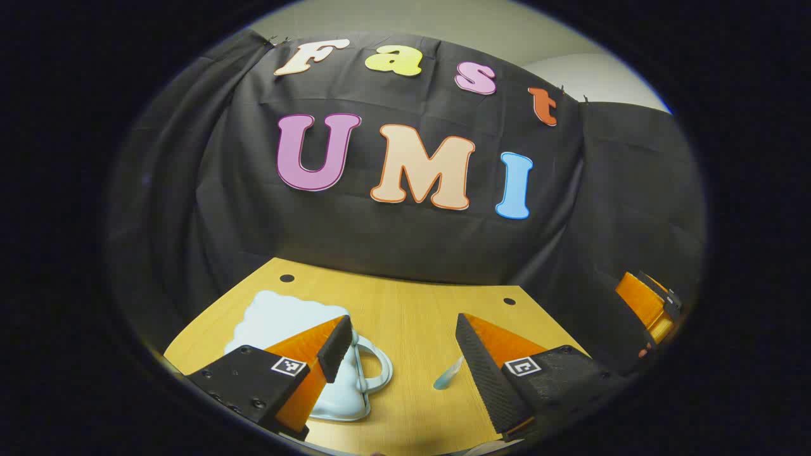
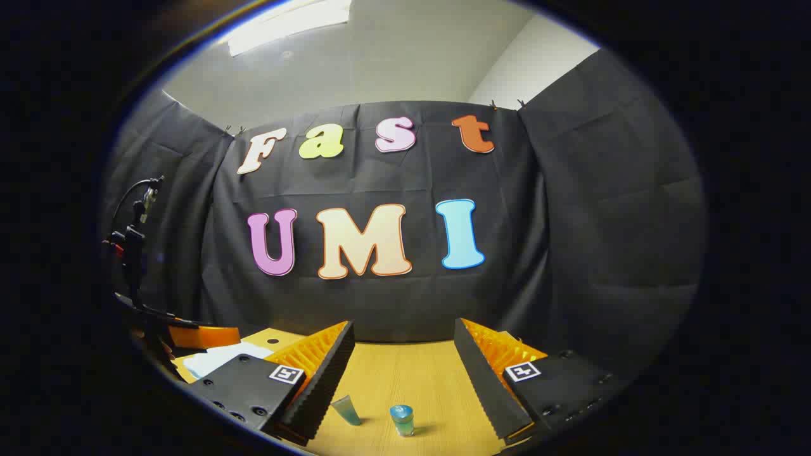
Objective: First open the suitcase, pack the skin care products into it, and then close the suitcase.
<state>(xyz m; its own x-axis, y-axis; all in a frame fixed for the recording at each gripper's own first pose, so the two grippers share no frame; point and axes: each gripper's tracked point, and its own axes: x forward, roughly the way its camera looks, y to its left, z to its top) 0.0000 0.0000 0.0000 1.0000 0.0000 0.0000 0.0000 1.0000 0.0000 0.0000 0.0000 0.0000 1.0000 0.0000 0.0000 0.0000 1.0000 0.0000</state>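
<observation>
- We count one pale blue suitcase (image 1: 288, 320), lying flat on the wooden table (image 1: 412, 310), with one handle (image 1: 374, 364) on it.
- We count two skin care products in the right gripper view: one small tube (image 2: 346, 409) and one small bottle with a blue cap (image 2: 402, 419).
- In the left gripper view we make out one blue tube (image 1: 448, 373).
- We count two dark round holes in the table, one near each far corner (image 1: 287, 278) (image 1: 509, 301).
</observation>
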